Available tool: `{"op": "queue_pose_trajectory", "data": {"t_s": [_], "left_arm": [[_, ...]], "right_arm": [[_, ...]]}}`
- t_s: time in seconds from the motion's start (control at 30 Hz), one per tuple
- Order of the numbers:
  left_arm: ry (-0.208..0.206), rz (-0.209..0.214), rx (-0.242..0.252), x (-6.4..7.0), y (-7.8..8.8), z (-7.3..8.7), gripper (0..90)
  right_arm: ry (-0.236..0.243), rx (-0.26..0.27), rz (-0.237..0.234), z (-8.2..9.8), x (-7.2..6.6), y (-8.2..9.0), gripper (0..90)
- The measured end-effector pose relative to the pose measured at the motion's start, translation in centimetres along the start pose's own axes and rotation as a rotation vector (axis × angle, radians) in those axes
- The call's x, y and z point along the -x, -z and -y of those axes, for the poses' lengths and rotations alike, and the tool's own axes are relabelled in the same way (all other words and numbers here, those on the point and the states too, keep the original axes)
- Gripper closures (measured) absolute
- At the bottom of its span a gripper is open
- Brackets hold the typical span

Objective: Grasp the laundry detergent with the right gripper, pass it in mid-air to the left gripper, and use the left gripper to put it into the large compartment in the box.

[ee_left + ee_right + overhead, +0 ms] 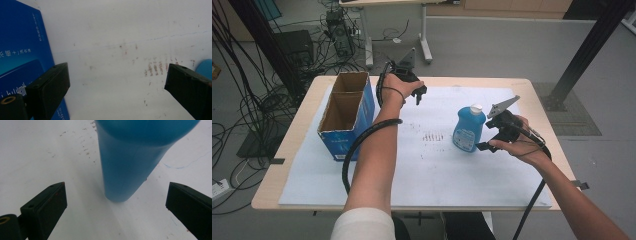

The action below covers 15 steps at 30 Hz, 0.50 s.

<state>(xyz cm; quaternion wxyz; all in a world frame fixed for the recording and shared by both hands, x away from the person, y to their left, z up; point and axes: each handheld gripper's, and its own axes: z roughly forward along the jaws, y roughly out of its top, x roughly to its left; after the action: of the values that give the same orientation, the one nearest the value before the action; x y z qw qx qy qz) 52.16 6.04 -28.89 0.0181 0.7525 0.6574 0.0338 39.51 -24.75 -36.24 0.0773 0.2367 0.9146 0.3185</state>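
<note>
At far left on the counter (302, 125): an open-topped cardboard box (346, 114), blue printed sides, brown inside, two compartments, stiff but light by the look of it. Just beside its far end, the left claw (117, 82) held above the white sheet (432, 165), jaws spread wide with nothing between them. Faint reddish-brown smudges on the sheet near the middle.

Right of centre, upright on the sheet: a blue plastic bottle (469, 128) with a white cap, well apart from the box. Smooth, glossy, rounded body, wider at the shoulder than at the base; likely slick under hard pads and somewhat squeezable, possibly weighty if full of liquid. Best taken across the lower or middle body, square on, with firm but not crushing pressure; cap and neck too small and too high for a steady hold.

At right, the right claw (116, 202) low beside the bottle, jaws wide apart either side of its base, not yet touching.
</note>
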Motion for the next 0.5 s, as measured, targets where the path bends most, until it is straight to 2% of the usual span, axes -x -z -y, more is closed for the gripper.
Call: {"op": "queue_pose_trajectory", "data": {"t_s": [0.2,0.5], "left_arm": [[0.0,-0.003,0.001,0.0,0.0,0.0,6.1],[-0.001,-0.005,-0.004,-0.1,-0.2,-0.1,6.1]], "right_arm": [[-0.017,0.046,0.021,0.3,-0.1,-0.5,3.1],[-0.031,0.083,0.061,0.8,-0.2,-1.4,2.9]]}}
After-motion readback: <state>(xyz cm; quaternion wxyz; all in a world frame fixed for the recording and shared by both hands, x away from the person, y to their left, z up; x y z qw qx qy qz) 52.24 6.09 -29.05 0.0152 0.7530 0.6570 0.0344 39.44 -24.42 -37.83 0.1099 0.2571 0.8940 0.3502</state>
